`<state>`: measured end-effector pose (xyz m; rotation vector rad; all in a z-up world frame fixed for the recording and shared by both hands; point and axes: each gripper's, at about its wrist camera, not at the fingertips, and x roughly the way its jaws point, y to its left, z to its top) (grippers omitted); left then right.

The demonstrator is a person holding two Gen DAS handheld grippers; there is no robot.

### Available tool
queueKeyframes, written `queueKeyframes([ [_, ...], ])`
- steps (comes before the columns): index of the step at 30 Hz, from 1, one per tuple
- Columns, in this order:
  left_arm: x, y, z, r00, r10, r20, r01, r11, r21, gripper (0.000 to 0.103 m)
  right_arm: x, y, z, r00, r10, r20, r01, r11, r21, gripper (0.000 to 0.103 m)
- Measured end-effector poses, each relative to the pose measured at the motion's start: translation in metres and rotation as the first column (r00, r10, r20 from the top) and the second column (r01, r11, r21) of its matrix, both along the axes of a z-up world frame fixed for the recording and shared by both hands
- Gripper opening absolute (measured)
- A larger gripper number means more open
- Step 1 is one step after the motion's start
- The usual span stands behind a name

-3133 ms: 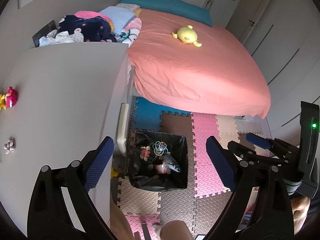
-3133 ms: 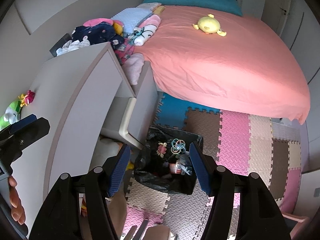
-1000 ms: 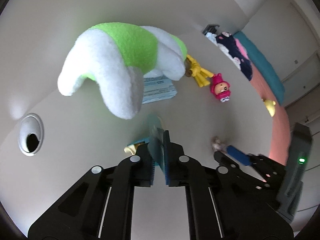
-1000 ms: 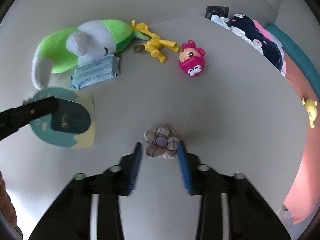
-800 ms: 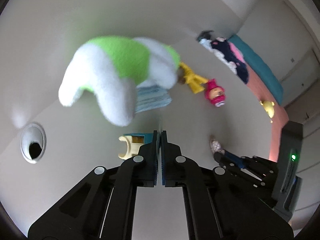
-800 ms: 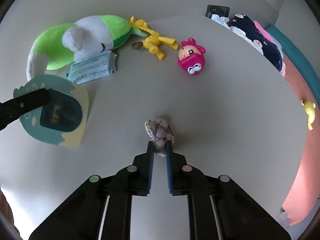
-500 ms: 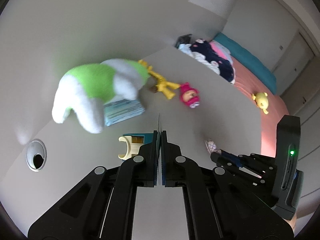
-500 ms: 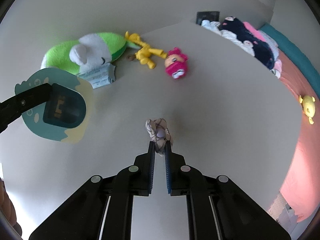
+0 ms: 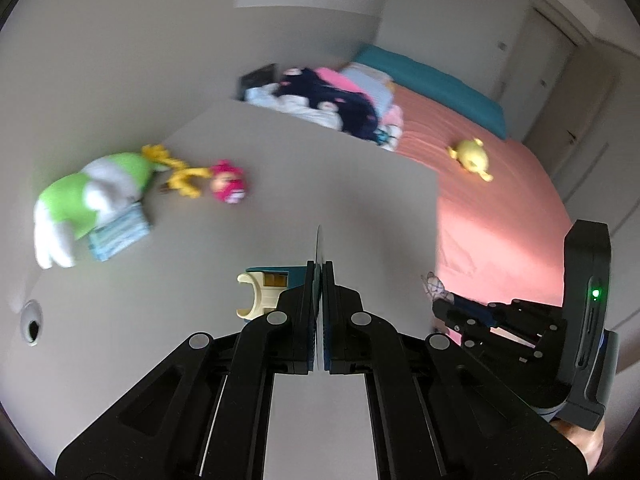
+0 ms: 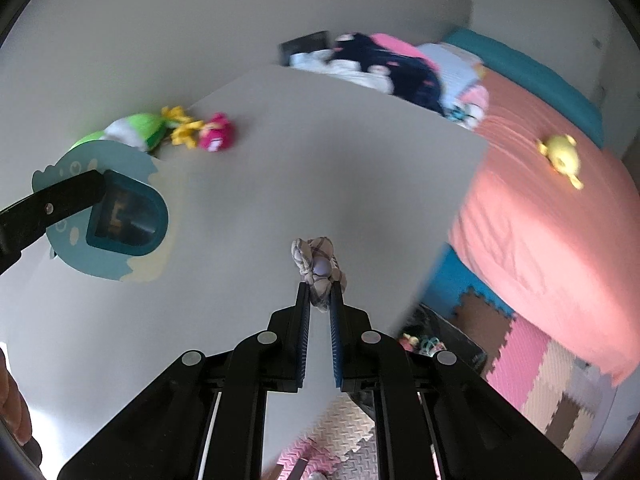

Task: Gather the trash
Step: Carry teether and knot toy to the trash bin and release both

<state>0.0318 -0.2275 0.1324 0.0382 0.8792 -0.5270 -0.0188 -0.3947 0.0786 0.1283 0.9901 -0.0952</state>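
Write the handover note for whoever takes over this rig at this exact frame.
Left gripper: shut on the teal card, held edge-on above the desk.
Right gripper: shut on the plaid fabric flower, lifted near the desk's edge.
Bin: on the floor below that edge, already holding some items.
Done: both pieces picked up.
Left: carry both to the bin and release. The plush, tissue pack, yellow toy and pink doll remain on the desk.
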Motion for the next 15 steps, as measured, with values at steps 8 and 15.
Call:
queueKeyframes([
  [8,-0.050,-0.089,-0.008,0.987,-0.158,0.004,0.157,0.987,0.026,0.001,-0.059,-0.080,-0.005,0.991,-0.134,0.001,0.134,0.991,0.006,0.011],
  [15,-0.090,-0.161,-0.022,0.959,-0.285,-0.010,0.285,0.957,0.062,0.001,-0.106,-0.141,-0.020,0.972,-0.235,-0.023,0.235,0.971,0.028,0.011],
])
